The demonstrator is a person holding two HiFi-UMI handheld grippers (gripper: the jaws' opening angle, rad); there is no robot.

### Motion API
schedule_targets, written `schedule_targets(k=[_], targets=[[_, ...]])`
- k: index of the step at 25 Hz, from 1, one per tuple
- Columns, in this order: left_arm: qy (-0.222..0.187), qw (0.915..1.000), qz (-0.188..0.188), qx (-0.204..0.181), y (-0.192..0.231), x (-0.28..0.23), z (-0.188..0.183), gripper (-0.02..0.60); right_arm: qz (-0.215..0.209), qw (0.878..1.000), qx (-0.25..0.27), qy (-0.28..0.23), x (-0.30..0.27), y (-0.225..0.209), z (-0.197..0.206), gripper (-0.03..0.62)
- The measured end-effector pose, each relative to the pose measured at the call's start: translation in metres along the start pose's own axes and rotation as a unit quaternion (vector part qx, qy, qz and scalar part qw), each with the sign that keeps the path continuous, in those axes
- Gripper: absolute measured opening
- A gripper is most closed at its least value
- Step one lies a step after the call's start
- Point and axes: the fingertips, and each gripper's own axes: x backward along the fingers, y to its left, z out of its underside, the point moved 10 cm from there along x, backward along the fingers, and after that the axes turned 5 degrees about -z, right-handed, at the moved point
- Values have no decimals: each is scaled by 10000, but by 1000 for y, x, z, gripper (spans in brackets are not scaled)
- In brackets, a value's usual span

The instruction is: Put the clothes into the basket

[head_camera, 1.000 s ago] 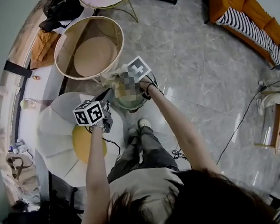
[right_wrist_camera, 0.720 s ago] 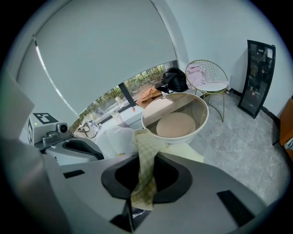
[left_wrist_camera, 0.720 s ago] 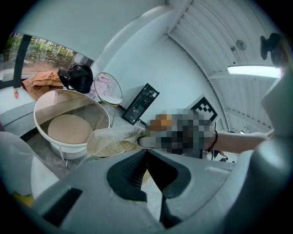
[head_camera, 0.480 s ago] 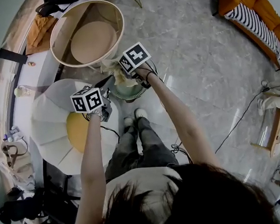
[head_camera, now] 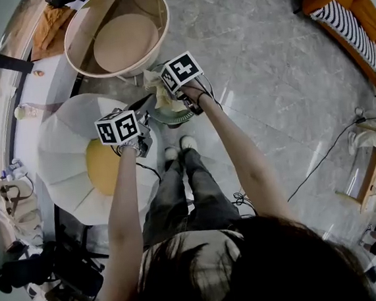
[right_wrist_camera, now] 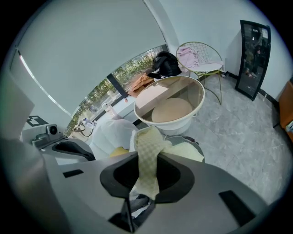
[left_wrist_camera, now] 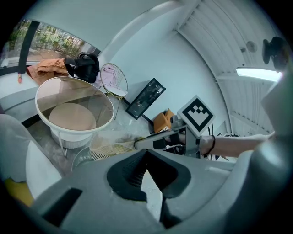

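Pretty much there on this piece: the cloth [right_wrist_camera: 147,151] already sags into the basket [left_wrist_camera: 84,159], top end pinched in the right gripper [right_wrist_camera: 146,179], whose jaws have just eased open a touch, and the left gripper [left_wrist_camera: 146,153] sits closed and empty near the basket, so only the drop looks left.

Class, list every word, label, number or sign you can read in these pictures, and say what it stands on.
None can be read.
Left marker cube: black-and-white squares only, no letters.
Right marker cube: the same.
Checked cloth: no print visible.
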Motion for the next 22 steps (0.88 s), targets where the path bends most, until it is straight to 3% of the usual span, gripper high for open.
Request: schedule_targets(k=[10, 22], targets=[[-32, 9999, -69, 130, 8, -1, 6, 11, -2, 9999, -139, -77, -9, -3, 4, 120], [27, 9998, -116, 174, 10, 2, 14, 11, -38, 9992, -383, -101, -12, -8, 21, 123]])
